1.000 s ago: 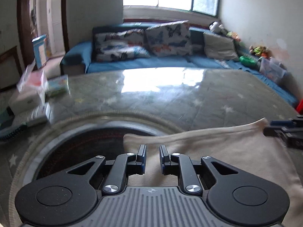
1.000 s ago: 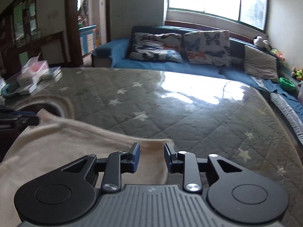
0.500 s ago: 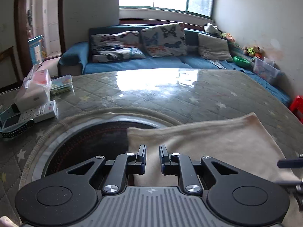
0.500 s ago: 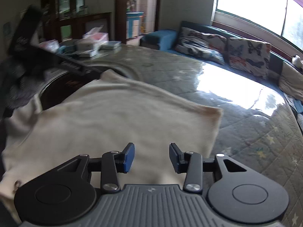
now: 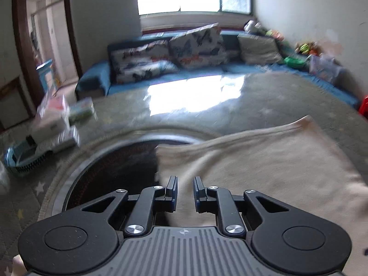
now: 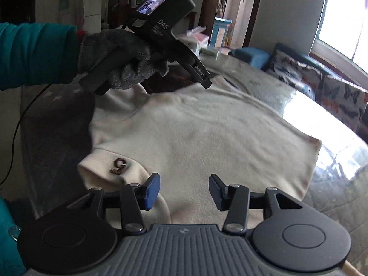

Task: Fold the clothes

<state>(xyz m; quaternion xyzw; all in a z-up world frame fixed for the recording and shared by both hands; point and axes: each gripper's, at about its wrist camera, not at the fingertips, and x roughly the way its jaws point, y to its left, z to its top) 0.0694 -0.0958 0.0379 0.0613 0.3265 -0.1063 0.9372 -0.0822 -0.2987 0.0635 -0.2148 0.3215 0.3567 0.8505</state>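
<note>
A cream garment (image 6: 207, 133) lies spread flat on the quilted green table cover (image 5: 264, 105); a small brown "G" emblem (image 6: 118, 166) sits on its near folded part. My right gripper (image 6: 184, 189) hovers low over the garment's near edge. Its jaws are opening and nothing is between them. My left gripper (image 5: 185, 189) hangs over the garment's left edge (image 5: 161, 161). A narrow gap separates its jaws, and no cloth is pinched. In the right wrist view, a grey-gloved hand (image 6: 119, 57) holds the left gripper (image 6: 205, 82) above the garment's far corner.
A dark round recess (image 5: 110, 174) in the table lies partly under the garment. Boxes and a remote (image 5: 55, 128) sit at the table's left. A blue sofa with butterfly cushions (image 5: 174, 53) runs behind. A teal sleeve (image 6: 36, 55) and a thin cable (image 6: 18, 124) are at left.
My right gripper has swung and rolled round so that it looks back across the garment at the left hand, and its jaws have widened. The left gripper has shifted slightly over the garment's edge.
</note>
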